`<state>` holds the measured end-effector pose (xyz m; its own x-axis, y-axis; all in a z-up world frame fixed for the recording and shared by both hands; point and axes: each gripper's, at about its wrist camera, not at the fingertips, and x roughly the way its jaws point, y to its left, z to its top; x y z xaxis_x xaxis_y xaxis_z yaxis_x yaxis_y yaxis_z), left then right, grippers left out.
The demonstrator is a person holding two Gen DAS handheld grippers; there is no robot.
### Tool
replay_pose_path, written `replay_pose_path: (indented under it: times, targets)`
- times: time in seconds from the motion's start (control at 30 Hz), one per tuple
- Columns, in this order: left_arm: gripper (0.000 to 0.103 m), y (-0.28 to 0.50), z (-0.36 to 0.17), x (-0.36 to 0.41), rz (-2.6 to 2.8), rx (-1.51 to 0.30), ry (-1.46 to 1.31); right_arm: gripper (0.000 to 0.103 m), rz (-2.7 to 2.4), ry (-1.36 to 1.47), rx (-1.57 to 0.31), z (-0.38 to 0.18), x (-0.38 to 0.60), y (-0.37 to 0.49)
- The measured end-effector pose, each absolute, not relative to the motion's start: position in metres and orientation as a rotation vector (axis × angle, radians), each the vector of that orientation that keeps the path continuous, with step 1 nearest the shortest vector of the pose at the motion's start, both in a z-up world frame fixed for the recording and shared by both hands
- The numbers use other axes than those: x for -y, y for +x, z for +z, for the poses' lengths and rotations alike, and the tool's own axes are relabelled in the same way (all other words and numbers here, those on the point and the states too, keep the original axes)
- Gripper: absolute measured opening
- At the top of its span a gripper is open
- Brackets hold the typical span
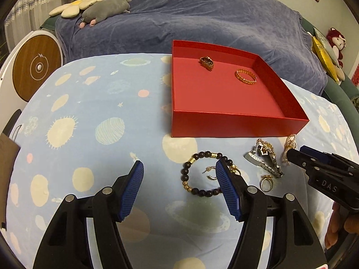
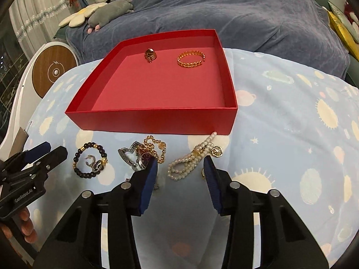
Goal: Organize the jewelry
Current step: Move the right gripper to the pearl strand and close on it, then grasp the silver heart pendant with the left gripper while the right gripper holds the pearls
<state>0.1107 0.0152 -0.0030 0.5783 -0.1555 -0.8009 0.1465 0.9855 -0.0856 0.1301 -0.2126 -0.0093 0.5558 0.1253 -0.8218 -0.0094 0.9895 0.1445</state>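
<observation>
Nearest the onlooker, the right gripper point(image 2: 180, 168) hangs low over the planet-print cloth point(image 2: 280, 103), jaws spread wide and empty. The pearl bracelet point(image 2: 190, 162) lies in the gap just ahead of the fingertips; no contact with either pad can be seen. The left gripper point(image 1: 179, 168) is likewise wide apart and holds nothing. Its right finger point(image 1: 226, 186) overlaps the dark bead bracelet point(image 1: 202, 172) in view; whether it touches the beads cannot be told.

Step in hand, as judged: pick up the pearl bracelet with the right gripper.
1. Centre the jaws across the bunched middle of the strand, near its gold clasp.
2. Lower until both pads straddle the beads, not the cloth, which could be pinched and dragged.
3. Close slowly; pearls are round and will likely roll out of an off-centre grip.
4. Keep clear of the gold bead chain point(image 2: 157, 148) and wristwatch point(image 2: 141, 159) just to the left, to avoid snagging them.

Also loose on the cloth: a small earring point(image 1: 209, 172) inside the bead bracelet, a gold ring point(image 1: 266, 182), and a round gold pendant point(image 2: 216, 151).

Farther back sits the red box point(image 2: 157, 121), open, holding a gold bangle point(image 2: 190, 59) and a stone-set ring point(image 2: 150, 55), well apart. Most pieces remain outside it.
</observation>
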Motion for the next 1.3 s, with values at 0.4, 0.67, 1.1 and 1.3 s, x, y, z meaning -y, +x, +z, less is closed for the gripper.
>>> replay_pose_path:
  times: [0.4,0.67,1.1,1.3]
  targets:
    - [0.064,0.107,-0.013,-0.015,-0.203,-0.968,-0.004,0.038,0.039,0.095,-0.988,-0.025,0.212,0.144]
    - [0.064,0.106,-0.016,-0.013,-0.201,-0.979,-0.004,0.019,0.019,0.115,-1.006,-0.024,0.225,0.132]
    - [0.064,0.104,-0.011,-0.002,-0.232,-0.967,-0.003,0.019,0.052,0.149,-1.024,-0.022,0.231,0.135]
    - [0.064,0.104,-0.012,0.000,-0.239,-0.970,-0.006,0.015,0.060,0.123,-1.006,-0.013,0.227,0.131]
